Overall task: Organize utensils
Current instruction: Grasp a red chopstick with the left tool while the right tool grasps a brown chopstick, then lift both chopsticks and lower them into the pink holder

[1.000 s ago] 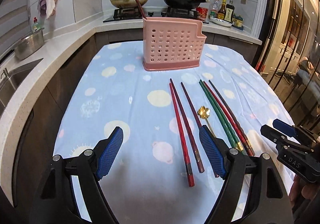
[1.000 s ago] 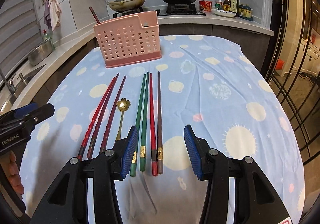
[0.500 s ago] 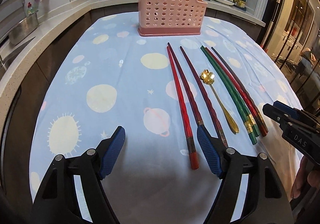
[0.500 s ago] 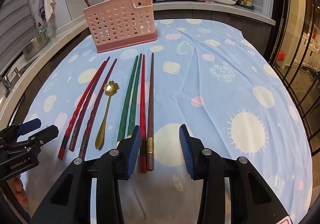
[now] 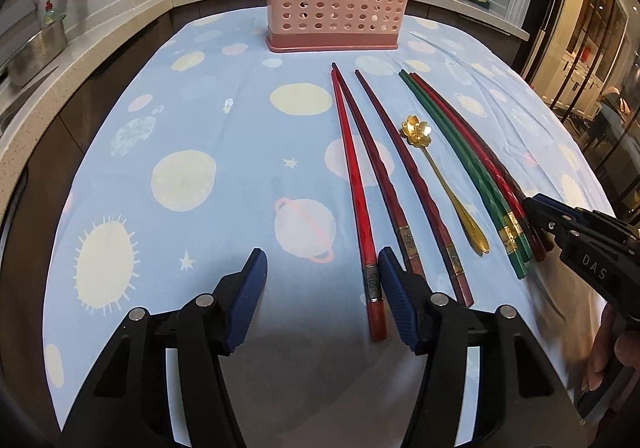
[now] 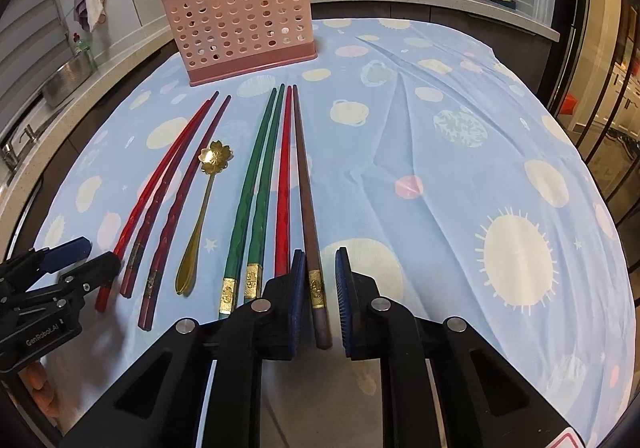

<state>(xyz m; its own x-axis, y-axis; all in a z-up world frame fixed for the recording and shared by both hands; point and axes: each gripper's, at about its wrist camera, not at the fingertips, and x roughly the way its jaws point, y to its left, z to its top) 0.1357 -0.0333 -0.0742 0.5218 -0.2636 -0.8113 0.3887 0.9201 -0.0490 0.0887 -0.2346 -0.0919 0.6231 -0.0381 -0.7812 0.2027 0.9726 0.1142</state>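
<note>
Around the brown chopstick (image 6: 307, 207), right claw (image 6: 318, 298) narrowly parted.

Left tongs (image 5: 320, 302): we record black angular frames with triangular cut-outs, silver round-headed pivot bolts, and ribbed dark-blue pads (image 5: 246, 298) on the inner faces. From the right wrist view, their side at 9 o'clock bears white lettering "GenRobot.AI".

Right tongs (image 6: 318, 298): same black frames, silver bolts, ribbed blue pads (image 6: 345, 294). From the left wrist view, at 3 o'clock, white letters "DAS" and small screws show.

Skin: bare fingertips (image 5: 600, 364), and reddish-lit fingers (image 6: 40, 388) below the left housing.
</note>
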